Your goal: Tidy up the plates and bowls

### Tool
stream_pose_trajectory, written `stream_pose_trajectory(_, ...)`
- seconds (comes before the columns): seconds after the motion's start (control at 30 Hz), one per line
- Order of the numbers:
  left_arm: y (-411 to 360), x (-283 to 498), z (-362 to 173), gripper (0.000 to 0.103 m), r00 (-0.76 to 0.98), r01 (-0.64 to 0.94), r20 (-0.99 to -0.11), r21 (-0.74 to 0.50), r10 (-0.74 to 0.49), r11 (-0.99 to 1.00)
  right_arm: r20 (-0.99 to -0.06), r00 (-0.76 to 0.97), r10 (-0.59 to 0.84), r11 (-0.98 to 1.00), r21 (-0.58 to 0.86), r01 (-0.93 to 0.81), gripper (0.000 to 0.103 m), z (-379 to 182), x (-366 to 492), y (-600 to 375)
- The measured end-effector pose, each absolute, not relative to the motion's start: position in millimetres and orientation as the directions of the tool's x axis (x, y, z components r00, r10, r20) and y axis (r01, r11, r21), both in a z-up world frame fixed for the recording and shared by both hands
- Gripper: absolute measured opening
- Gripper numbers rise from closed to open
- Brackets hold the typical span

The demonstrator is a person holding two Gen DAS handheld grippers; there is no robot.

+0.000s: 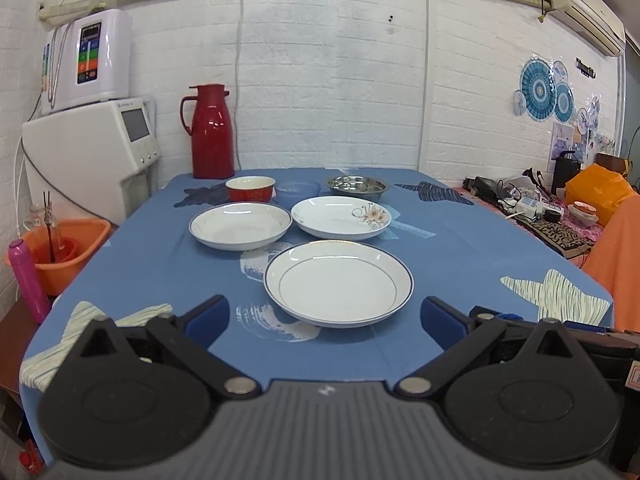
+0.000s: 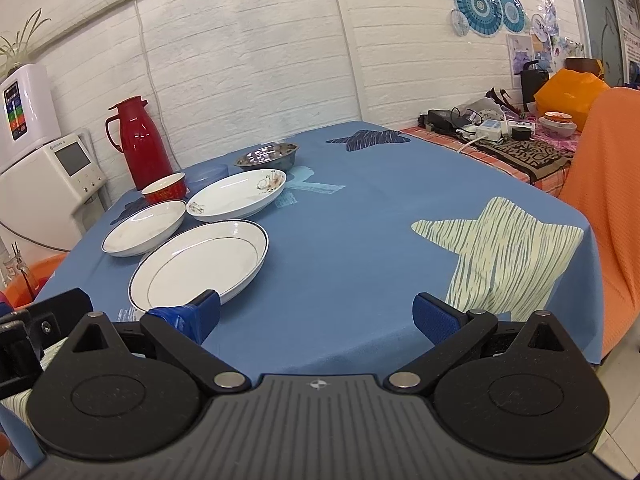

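A white brick wall (image 1: 340, 80) is standing behind the table's blue starfish tablecloth (image 1: 140, 264). An air conditioner (image 1: 580, 4) is hanging high on the right, blue paper fans (image 2: 480, 4) are decorating the wall, and an orange cloth (image 2: 608, 200) is draping a chair.

Both cameras sit low at the near edge of the worktop (image 1: 160, 264), each looking forward between its own blue fingers (image 1: 208, 316) toward the white brick wall (image 1: 332, 92). The left view faces the 3 plates squarely, the nearest plate (image 1: 338, 282) close ahead. The right view stands further right and angles left — the same plate (image 2: 200, 262) lies at its left. Both share the red thermos (image 1: 210, 132), the dishes and the wall.
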State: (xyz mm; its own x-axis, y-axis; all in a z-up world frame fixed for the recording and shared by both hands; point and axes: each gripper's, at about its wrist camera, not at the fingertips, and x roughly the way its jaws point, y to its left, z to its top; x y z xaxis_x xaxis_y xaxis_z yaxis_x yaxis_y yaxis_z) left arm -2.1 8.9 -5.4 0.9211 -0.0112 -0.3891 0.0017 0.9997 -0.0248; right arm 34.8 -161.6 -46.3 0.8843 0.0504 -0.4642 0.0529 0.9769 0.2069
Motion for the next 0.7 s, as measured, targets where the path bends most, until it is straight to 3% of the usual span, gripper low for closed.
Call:
stream_pose_trajectory(0.13, 29.9, 6.0, -5.1, 0.101, 0.917, -0.041, -0.398, -0.057, 0.015, 0.998, -0.467, 0.883, 0.05, 0.976, 0.212, 0.057, 0.09, -48.6, 36.4, -164.1)
stream_pose_trajectory(0.4, 85.6, 62.9, -24.8, 0.101, 0.847, -0.163, -0.527, -0.141, 0.065, 0.976, -0.538, 0.842, 0.039, 0.984, 0.17, 0.062, 0.09, -58.5, 68.5, -160.0)
stream_pose_trajectory(0.7, 92.0, 111.7, -30.0, 0.101, 0.802, -0.173, -0.592, -0.114, 0.073, 0.978, -0.606, 0.795, 0.044, 0.991, 0.124, 0.04, 0.09, -56.1, 116.3, -139.3)
